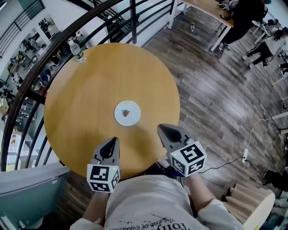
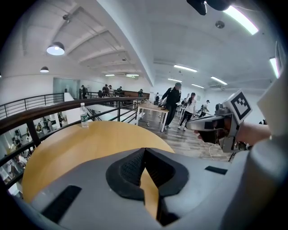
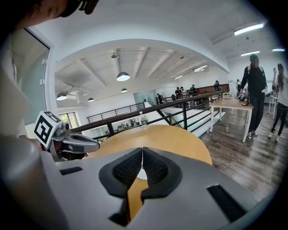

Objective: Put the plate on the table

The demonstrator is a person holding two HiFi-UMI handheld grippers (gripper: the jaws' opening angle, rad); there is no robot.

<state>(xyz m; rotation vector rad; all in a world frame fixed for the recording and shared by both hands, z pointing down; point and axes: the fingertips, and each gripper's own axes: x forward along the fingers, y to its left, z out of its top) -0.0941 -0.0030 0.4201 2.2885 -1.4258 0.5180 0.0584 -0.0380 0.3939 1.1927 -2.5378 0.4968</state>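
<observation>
A small white plate (image 1: 127, 112) with a little red item on it lies flat near the middle of the round wooden table (image 1: 85, 94). Both grippers hover over the table's near edge, apart from the plate. My left gripper (image 1: 112, 140) is below and left of the plate, shut with nothing in it; in the left gripper view its pads (image 2: 130, 168) meet. My right gripper (image 1: 160, 128) is to the plate's lower right, also shut and empty. In the right gripper view a sliver of the plate (image 3: 141, 174) shows beyond the closed jaws.
A clear water bottle (image 1: 77, 51) stands at the table's far left edge, next to a dark railing (image 1: 27, 85). Wooden floor lies to the right, with a cable and power strip (image 1: 245, 157). People stand by a desk (image 1: 211, 9) far off.
</observation>
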